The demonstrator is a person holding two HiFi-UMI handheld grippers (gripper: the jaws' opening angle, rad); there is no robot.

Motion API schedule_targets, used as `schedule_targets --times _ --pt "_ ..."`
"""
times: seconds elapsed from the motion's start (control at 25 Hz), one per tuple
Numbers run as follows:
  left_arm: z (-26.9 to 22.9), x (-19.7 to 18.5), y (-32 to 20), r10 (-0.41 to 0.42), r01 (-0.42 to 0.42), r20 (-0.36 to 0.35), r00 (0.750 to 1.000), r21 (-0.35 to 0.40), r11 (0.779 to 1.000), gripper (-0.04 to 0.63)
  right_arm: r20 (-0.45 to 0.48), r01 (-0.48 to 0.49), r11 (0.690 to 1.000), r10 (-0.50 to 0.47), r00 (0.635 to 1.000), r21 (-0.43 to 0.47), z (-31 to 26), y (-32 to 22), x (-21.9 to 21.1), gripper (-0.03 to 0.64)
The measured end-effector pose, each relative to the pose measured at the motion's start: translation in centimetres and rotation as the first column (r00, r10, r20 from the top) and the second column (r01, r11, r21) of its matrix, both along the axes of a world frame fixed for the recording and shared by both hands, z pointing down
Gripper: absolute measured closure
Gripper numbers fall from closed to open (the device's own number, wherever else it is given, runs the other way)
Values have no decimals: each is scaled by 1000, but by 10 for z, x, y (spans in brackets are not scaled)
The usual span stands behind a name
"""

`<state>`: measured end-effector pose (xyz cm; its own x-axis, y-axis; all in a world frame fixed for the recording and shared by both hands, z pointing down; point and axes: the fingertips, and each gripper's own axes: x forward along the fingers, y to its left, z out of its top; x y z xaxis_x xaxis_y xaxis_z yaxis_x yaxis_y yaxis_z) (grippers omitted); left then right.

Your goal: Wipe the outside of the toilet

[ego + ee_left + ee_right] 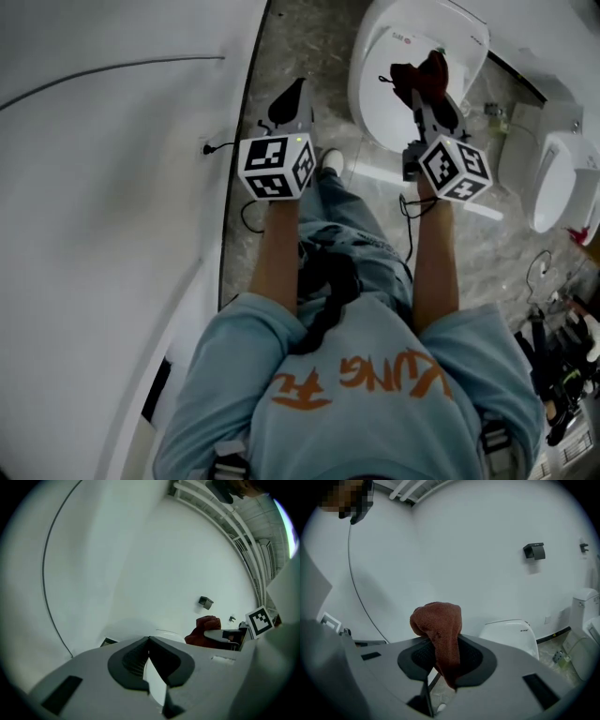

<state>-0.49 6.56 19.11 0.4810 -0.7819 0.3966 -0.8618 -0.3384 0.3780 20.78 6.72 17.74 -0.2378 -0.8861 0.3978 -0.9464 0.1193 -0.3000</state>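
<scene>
A white toilet (394, 84) with its lid down stands on the floor ahead of me; the right gripper view shows this toilet (512, 634) low against the wall. My right gripper (429, 86) hovers over the lid, shut on a dark red cloth (420, 75). The cloth (440, 625) bunches above the jaws and hangs down between them. My left gripper (289, 101) is held left of the toilet, near the wall, jaws together with nothing in them. In the left gripper view the cloth (202, 631) and right gripper (225, 635) show to the right of my left gripper (149, 641).
A white wall (112, 187) with a thin cable runs close on the left. A second toilet (555, 183) stands at the right, and a small bottle (497, 117) sits between the two. A black holder (534, 551) is fixed to the wall. Dark gear (562, 375) lies at lower right.
</scene>
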Motion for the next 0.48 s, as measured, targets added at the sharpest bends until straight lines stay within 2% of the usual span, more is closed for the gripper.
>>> schedule_targets --times 0.32,0.48 --pt "93 3 -28 -20 14 -48 999 -112 994 601 -56 44 988 -53 997 -146 90 -6 -11 520" --pt "136 1 -34 -21 13 -51 999 -155 988 601 -63 74 981 -86 994 -180 131 -13 -25 520"
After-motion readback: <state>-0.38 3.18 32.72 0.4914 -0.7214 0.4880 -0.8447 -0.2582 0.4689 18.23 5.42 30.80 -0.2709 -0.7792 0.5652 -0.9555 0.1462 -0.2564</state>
